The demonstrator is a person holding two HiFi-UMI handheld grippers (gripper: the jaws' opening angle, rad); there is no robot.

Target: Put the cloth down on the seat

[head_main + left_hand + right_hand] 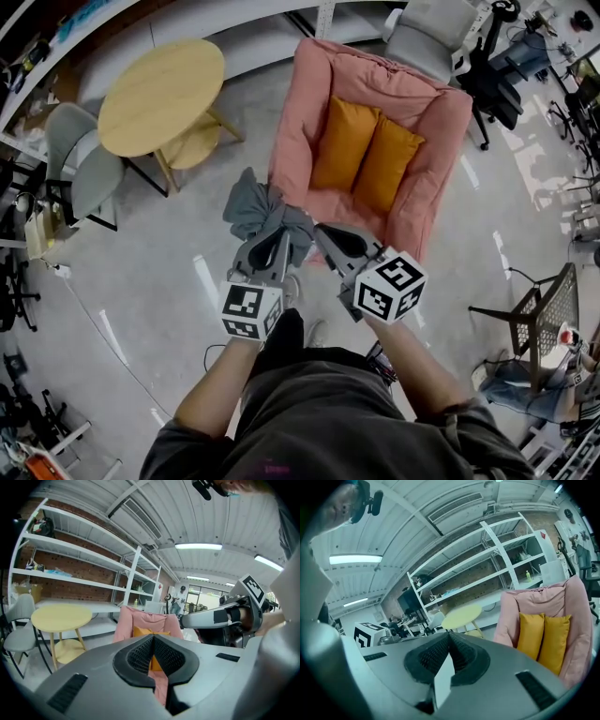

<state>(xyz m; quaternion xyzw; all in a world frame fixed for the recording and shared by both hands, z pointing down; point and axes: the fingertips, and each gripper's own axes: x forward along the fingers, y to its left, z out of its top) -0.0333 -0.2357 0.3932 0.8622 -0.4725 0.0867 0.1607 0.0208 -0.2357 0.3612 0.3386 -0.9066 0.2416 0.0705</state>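
Holding the grey cloth up off the floor, L gripper has its jaws closed tip to tip. Its own view shows only a slim gap behind the tips w/ pink chair showing through, so the pinch is thin fabric right at the ends. R gripper is likewise closed, tips at the cloth's right fold. Looks like a second nip, prob. to keep the bundle gathered, though the fabric hangs out of that gripper's view. Cloth is bunched betw. the two tips, just short of the front-left corner of the armchair, not yet on the seat. No desk here; the chair stands off the right edge of the round table. Orange cushions fill the seat's back, so the front strip is the free spot, I'd judge.
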